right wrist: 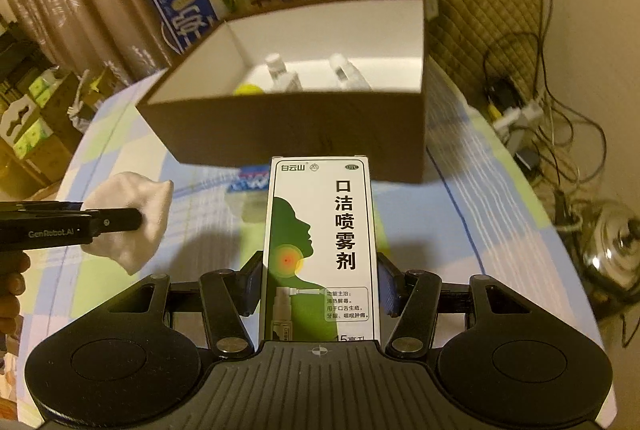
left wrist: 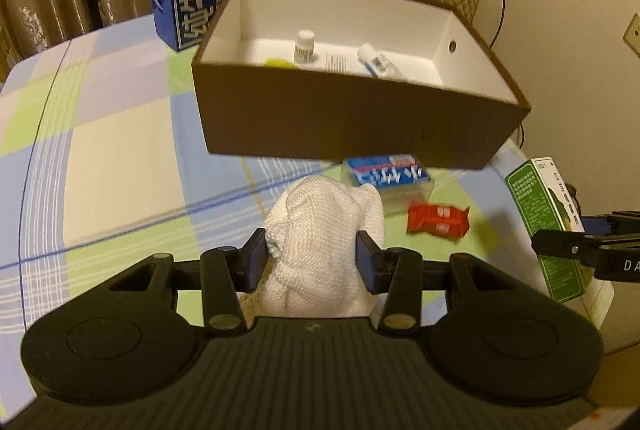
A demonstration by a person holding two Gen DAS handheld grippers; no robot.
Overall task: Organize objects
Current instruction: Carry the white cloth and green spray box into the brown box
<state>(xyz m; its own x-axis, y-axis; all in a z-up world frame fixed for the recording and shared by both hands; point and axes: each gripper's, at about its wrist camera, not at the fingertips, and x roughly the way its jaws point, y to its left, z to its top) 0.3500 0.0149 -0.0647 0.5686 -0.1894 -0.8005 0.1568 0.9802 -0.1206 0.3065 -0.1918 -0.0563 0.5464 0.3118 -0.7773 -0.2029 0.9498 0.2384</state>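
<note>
The box [left wrist: 360, 118] sits at upper centre of both views, already holding a small bottle [left wrist: 305, 46], a tube [left wrist: 378, 64] and something yellow. My left gripper [left wrist: 312, 262] is clamped on a white cloth [left wrist: 324, 226]; my right gripper [right wrist: 320, 286] clamps a spray carton [right wrist: 320, 246]. I judge both still need dropping in, plus the red packet [left wrist: 438, 222] and the clear case [left wrist: 388, 176] below the box.

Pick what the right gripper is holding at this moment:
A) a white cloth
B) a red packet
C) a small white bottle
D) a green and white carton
D. The right gripper is shut on the green and white carton, held upright between its fingers. The white cloth is in the left gripper, the red packet lies on the table, and the small white bottle stands in the brown box.
</note>
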